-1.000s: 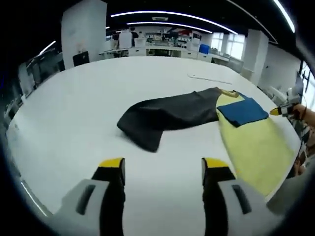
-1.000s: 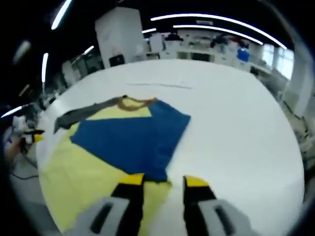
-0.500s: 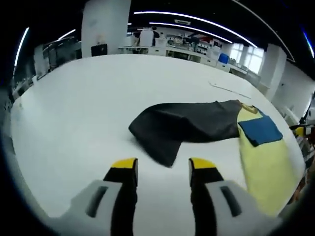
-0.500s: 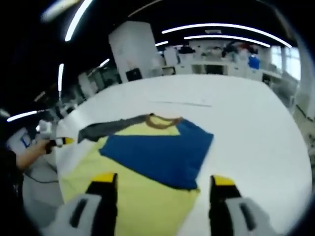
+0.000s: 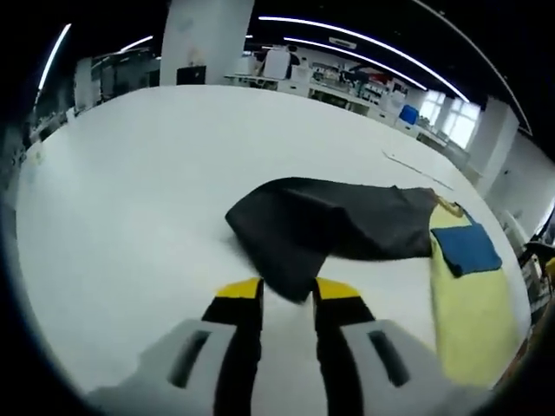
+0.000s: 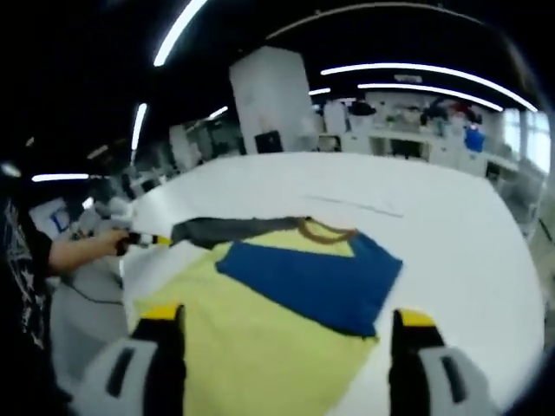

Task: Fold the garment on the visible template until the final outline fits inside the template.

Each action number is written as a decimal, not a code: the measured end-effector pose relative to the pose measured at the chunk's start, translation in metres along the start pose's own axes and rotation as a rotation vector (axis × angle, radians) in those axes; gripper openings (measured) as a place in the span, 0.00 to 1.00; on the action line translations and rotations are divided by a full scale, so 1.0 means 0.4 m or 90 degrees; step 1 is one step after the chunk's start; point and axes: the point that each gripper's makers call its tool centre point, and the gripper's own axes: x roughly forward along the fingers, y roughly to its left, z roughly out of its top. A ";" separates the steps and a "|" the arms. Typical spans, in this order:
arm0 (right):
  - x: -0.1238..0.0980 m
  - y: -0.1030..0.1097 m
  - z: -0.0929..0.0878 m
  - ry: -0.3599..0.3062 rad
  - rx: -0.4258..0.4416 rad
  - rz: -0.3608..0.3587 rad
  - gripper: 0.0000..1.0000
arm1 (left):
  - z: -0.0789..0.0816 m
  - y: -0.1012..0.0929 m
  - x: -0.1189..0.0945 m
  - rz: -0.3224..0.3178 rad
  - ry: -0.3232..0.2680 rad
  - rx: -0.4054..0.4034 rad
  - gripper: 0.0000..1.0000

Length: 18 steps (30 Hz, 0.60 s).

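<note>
Yellow, blue and dark grey cloth garment spread on white tabletop. Left gripper fingers narrowed at dark sleeve's edge, grip uncertain. Right gripper fingers spread wide over yellow panel.
</note>
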 end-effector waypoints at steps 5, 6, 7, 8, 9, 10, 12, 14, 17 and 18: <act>-0.011 0.003 -0.035 0.020 -0.013 -0.023 0.99 | -0.013 -0.028 -0.008 0.007 -0.007 -0.002 0.09; -0.014 0.001 -0.042 0.021 -0.008 -0.028 0.99 | -0.013 -0.025 -0.010 0.013 -0.005 -0.005 0.06; -0.016 0.000 -0.047 0.022 -0.002 -0.031 0.99 | -0.014 -0.026 -0.010 0.015 -0.004 -0.005 0.04; -0.019 -0.003 -0.054 0.020 0.007 -0.034 0.99 | -0.014 -0.025 -0.012 0.016 -0.001 0.001 0.02; -0.021 -0.003 -0.058 0.019 0.013 -0.036 0.99 | -0.014 -0.022 -0.009 0.016 0.000 -0.001 0.00; -0.025 -0.001 -0.064 0.017 0.021 -0.040 0.99 | -0.014 -0.019 -0.009 0.015 0.003 -0.008 0.00; -0.032 -0.001 -0.072 0.017 0.028 -0.046 0.99 | -0.012 -0.006 -0.004 0.012 0.006 -0.011 0.00; -0.036 -0.003 -0.077 0.019 0.029 -0.050 0.99 | -0.010 -0.014 -0.008 0.015 0.005 -0.003 0.00; -0.048 0.001 -0.083 0.036 0.018 -0.053 0.99 | 0.005 0.006 -0.020 0.018 -0.002 0.003 0.00; -0.052 0.005 -0.085 0.043 0.009 -0.050 0.99 | 0.012 0.014 -0.027 0.021 -0.004 0.008 0.00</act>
